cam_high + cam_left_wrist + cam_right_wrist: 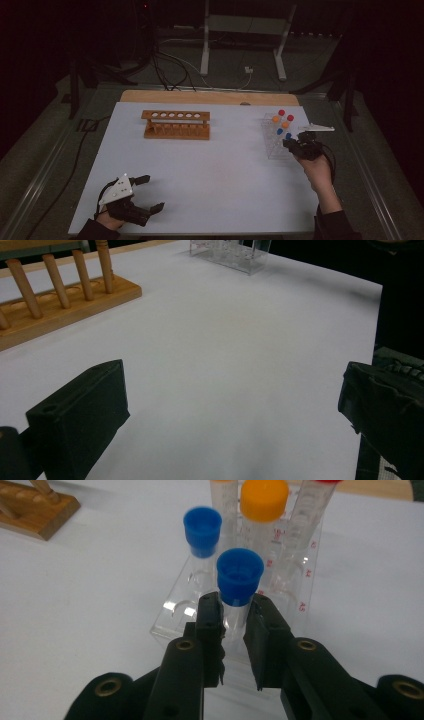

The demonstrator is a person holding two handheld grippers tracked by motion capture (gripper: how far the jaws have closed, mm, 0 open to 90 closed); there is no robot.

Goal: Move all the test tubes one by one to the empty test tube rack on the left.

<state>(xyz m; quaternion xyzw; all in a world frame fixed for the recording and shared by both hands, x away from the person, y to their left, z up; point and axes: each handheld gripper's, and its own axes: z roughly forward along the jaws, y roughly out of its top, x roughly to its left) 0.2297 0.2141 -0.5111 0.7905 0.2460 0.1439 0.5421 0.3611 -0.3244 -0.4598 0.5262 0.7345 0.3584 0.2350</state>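
A clear plastic rack point(274, 148) point(176, 614) at the table's right holds several capped tubes: blue, orange and red. My right gripper point(294, 143) point(234, 611) is shut on the nearest blue-capped tube point(288, 135) point(240, 575), its jaws pressed to the tube just under the cap while the tube stands in the rack. A second blue-capped tube point(202, 526) and an orange-capped one point(264, 500) stand behind it. A wooden rack point(176, 125) point(50, 295) with a row of holes sits at the back left. My left gripper point(150, 192) point(232, 410) rests open near the front left edge, holding nothing.
The white sheet point(215, 170) covers the table, with a wooden strip point(210, 96) along its far edge. Cables point(170, 70) and a stand's legs point(280, 60) lie on the floor beyond. The clear rack point(227, 252) is far ahead in the left gripper view.
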